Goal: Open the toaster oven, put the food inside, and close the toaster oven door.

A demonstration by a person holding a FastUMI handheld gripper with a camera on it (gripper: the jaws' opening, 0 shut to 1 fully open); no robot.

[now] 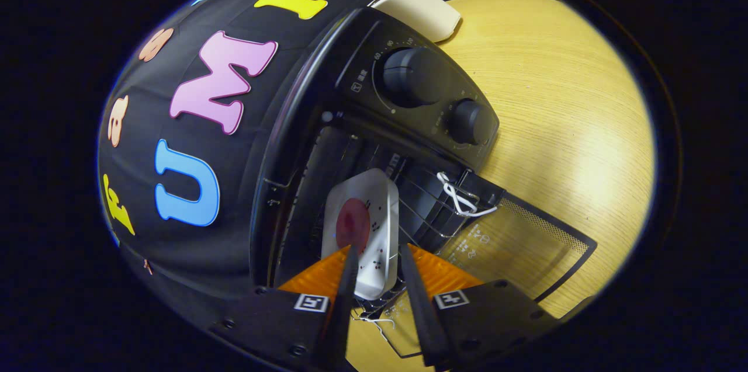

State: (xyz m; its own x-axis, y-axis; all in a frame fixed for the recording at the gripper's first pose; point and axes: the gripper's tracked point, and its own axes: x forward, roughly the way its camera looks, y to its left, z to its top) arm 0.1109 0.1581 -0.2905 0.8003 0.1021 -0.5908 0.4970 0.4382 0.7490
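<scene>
Gripper (377,264) clamps white food tray (365,226) (red-spotted) inside open toaster oven (350,97).

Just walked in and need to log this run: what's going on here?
A hand-held gripper has its fingers closed on a white plate carrying a round red food item, sliding it onto the rack inside the toaster oven. The door is folded down open on the table.

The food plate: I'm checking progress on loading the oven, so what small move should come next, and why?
Probably open the fingers and back out: the gripper holds the white plate, which already lies on the wire rack inside the toaster oven, and the glass door hangs open.
</scene>
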